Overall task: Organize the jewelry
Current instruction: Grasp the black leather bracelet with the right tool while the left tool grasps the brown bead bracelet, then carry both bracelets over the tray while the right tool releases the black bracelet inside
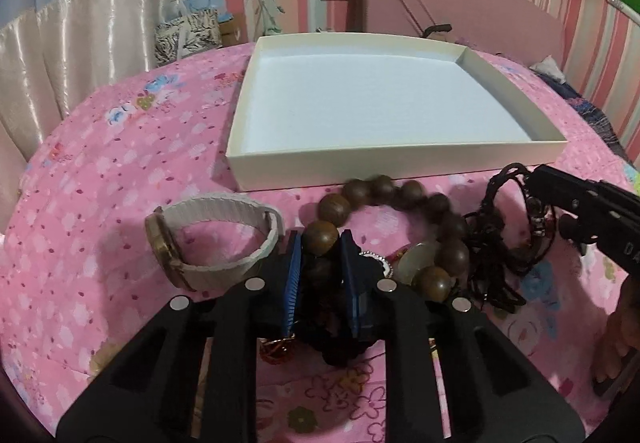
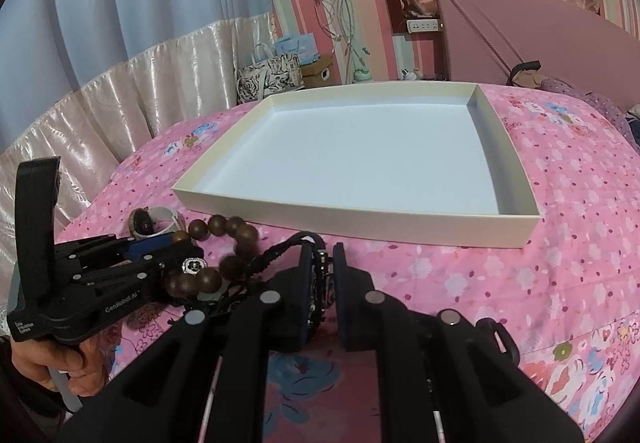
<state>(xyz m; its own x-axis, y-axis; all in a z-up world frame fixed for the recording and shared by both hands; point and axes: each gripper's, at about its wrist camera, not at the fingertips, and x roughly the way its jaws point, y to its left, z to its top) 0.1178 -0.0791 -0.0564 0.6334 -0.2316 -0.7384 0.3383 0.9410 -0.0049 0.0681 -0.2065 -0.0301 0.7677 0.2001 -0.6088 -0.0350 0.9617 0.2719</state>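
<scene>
Pick-up step: left hand-held gripper (image 1: 320, 243) clenches wooden bead bracelet (image 1: 400, 227) on bed (image 1: 100, 203), right hand-held gripper (image 2: 322, 263) grips black cord bracelet (image 1: 508, 235). Next: lift both toward empty tray (image 1: 400, 163), twelve o'clock.

Pink flowered bedspread (image 1: 100, 171) — cream box (image 1: 392, 163) with pale blue floor beyond the gripper (image 1: 320, 255); brown beads (image 1: 400, 191), white watch strap (image 1: 216, 207) beside it.

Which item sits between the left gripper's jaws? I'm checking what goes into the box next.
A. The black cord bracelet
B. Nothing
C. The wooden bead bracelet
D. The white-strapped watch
C: the left gripper has its blue pads on either side of beads of the wooden bead bracelet.
</scene>
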